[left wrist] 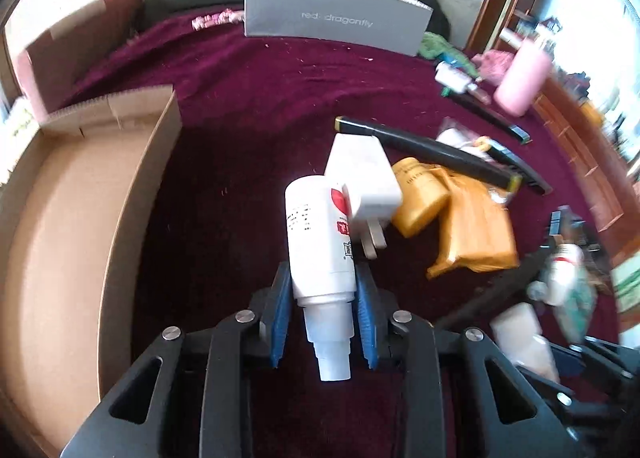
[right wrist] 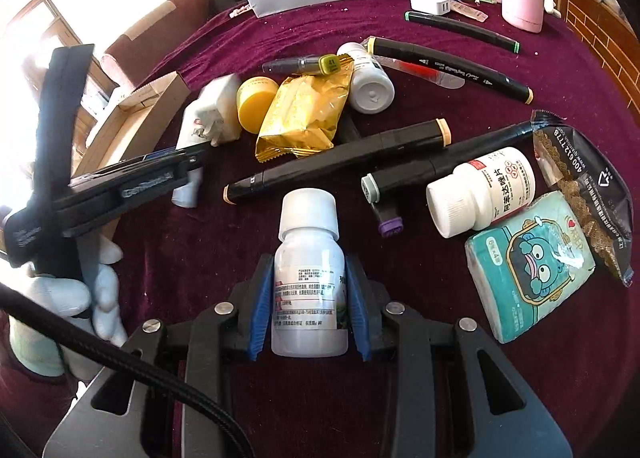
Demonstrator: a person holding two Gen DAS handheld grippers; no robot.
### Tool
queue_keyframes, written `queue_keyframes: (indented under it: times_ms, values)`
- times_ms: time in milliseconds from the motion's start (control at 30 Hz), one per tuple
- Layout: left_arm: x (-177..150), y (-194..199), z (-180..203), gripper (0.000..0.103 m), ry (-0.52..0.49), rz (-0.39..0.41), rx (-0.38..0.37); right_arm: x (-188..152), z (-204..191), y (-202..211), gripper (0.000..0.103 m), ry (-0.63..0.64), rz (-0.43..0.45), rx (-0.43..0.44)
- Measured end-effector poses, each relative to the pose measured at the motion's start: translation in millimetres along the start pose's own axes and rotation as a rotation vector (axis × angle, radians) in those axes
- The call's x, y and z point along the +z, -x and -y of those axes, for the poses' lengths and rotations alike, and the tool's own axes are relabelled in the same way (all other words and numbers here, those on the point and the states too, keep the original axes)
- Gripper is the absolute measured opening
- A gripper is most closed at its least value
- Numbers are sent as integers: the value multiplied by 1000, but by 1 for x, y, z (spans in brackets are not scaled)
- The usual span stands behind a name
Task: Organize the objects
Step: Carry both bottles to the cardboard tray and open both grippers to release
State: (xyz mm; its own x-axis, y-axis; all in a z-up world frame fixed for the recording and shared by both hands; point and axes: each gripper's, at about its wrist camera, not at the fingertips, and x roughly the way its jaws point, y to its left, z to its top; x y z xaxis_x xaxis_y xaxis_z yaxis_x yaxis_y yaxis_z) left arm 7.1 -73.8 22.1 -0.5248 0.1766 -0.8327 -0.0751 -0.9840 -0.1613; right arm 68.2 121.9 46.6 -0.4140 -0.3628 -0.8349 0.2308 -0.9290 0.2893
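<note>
Two bottles are gripped: left gripper (left wrist: 323,290) clamps a spray bottle (left wrist: 318,242), nozzle near, base against a white plug (left wrist: 362,178); right gripper (right wrist: 308,290) clamps a white-capped bottle (right wrist: 308,278), cap pointing far toward black markers (right wrist: 340,156).

A maroon cloth (right wrist: 440,290) carries markers (right wrist: 340,160), bottles (right wrist: 480,190), snack packets (right wrist: 304,118).

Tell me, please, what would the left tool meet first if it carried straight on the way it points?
Probably the white charger plug, which already overlaps the far end of the spray bottle the left tool holds; depth is uncertain.
</note>
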Motion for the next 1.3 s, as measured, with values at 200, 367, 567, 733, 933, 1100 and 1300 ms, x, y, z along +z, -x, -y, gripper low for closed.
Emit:
queue_keyframes:
  times_ms: [200, 367, 567, 733, 933, 1100, 1300]
  values:
    - [-20, 44, -26, 25, 52, 51, -76, -3, -11, 8, 32, 11, -10, -4]
    - [-32, 104, -44, 25, 61, 131, -121, -2, -33, 31, 32, 25, 16, 33]
    - [-29, 209, -70, 26, 79, 286, -207, 16, -77, 87, 32, 60, 107, 186]
    - [-3, 298, -79, 26, 33, 410, -200, 52, -129, 144, 33, 132, 200, 311]
    - [62, 342, -93, 26, -35, 477, 14, 117, -193, 198, 33, 202, 286, 401]
    - [96, 302, -111, 26, -85, 431, 185, 166, -233, 163, 33, 204, 262, 346]
    - [101, 198, -152, 26, -14, 290, 148, 187, -237, 35, 33, 108, 98, 335]
